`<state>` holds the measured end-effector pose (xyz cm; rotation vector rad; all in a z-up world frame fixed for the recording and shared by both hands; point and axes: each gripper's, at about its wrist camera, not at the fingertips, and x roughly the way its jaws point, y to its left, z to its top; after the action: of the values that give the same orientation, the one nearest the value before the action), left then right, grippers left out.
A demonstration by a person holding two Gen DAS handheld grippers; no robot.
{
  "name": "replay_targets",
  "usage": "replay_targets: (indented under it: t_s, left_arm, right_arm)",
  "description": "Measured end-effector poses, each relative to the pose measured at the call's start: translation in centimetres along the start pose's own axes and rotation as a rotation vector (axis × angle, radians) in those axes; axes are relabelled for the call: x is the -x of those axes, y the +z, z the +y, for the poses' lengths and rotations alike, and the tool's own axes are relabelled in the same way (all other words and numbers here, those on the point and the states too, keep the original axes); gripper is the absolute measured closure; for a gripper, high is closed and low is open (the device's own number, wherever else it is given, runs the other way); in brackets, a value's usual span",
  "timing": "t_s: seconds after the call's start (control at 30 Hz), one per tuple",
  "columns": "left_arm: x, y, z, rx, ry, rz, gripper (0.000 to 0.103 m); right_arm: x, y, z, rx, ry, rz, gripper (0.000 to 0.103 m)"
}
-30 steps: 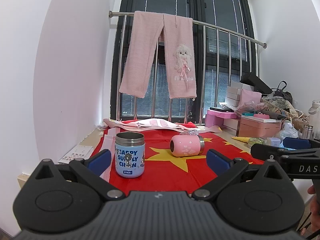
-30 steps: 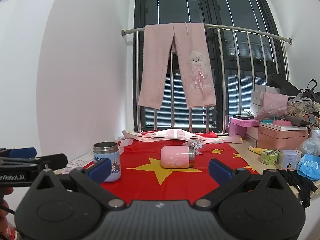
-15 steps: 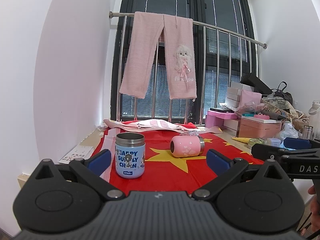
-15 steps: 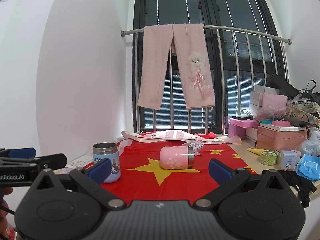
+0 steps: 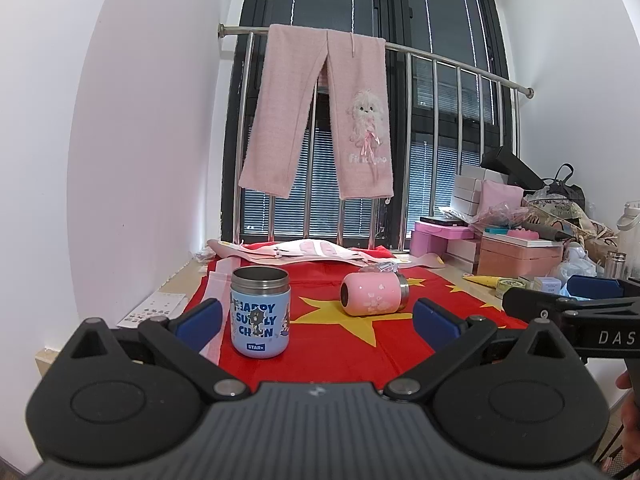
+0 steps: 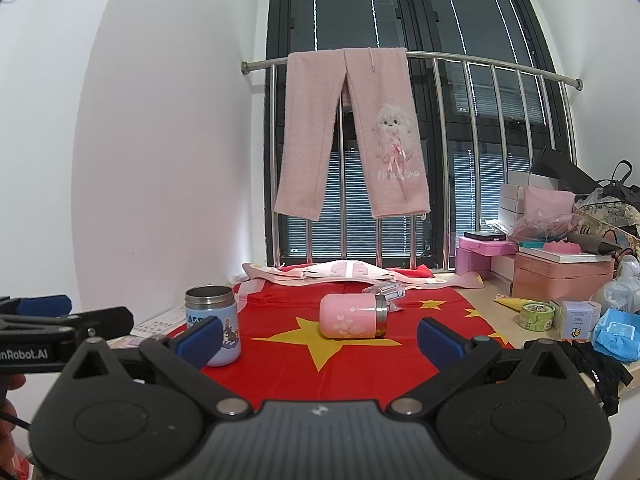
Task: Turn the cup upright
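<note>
Pink cup: small pink steel-rimmed cup [image 5: 374,293] [image 6: 352,316] lies on its side on red cloth with yellow stars [image 5: 340,344] [image 6: 304,356], mouth pointing right.
Blue cup: blue printed steel cup [image 5: 260,312] [image 6: 214,324] upright, left of it, apart.
Left gripper [image 5: 316,322]: fingers spread wide, holding nothing, short of both cups.
Right gripper [image 6: 320,338]: fingers spread wide, holding nothing, short of pink cup.

A white wall [image 5: 132,140] runs along the worktop's left edge. At the far edge stands a dark-framed window [image 6: 404,12] with lowered blinds — a steel railing [image 6: 480,60] before it carries pink trousers [image 5: 320,116]. Boxes [image 6: 560,272] crowd the far right corner.
</note>
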<state>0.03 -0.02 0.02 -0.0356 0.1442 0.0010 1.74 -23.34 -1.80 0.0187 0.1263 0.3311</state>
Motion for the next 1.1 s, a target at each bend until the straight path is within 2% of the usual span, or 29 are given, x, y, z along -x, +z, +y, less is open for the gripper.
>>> replay_targets:
  t_s: [1.1]
  left_arm:
    - [0.23,0.56,0.22,-0.001,-0.002,-0.004,0.0]
  right_arm:
    - [0.03,0.09,0.09,-0.001,0.0,0.0,0.0]
